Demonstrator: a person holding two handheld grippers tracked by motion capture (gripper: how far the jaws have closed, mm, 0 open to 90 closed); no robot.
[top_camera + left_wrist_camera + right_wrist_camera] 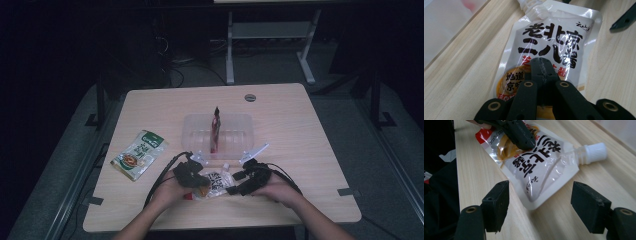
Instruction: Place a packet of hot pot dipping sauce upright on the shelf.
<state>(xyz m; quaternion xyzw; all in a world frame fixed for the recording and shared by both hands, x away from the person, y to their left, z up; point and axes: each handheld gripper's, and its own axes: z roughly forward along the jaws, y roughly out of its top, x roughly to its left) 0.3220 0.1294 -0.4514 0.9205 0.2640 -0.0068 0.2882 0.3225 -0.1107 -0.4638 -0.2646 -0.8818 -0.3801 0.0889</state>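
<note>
A white spouted sauce pouch [216,181] with black characters lies flat near the table's front edge, its white cap [595,152] pointing toward the container. My left gripper [541,61] is shut, and its closed tips rest on top of the pouch's [554,37] printed face; I cannot tell whether any film is pinched. It holds the same spot in the high view [199,180] and the right gripper view [524,138]. My right gripper [541,195] is open, its jaws spread on either side of the pouch's [541,170] near corner. It sits right of the pouch [236,188].
A clear plastic container [240,122] stands mid-table with a red pouch [215,131] upright in it. A green packet [140,154] lies at the left. A grey disc [250,97] is set in the far tabletop. Desk legs and cables stand beyond the table.
</note>
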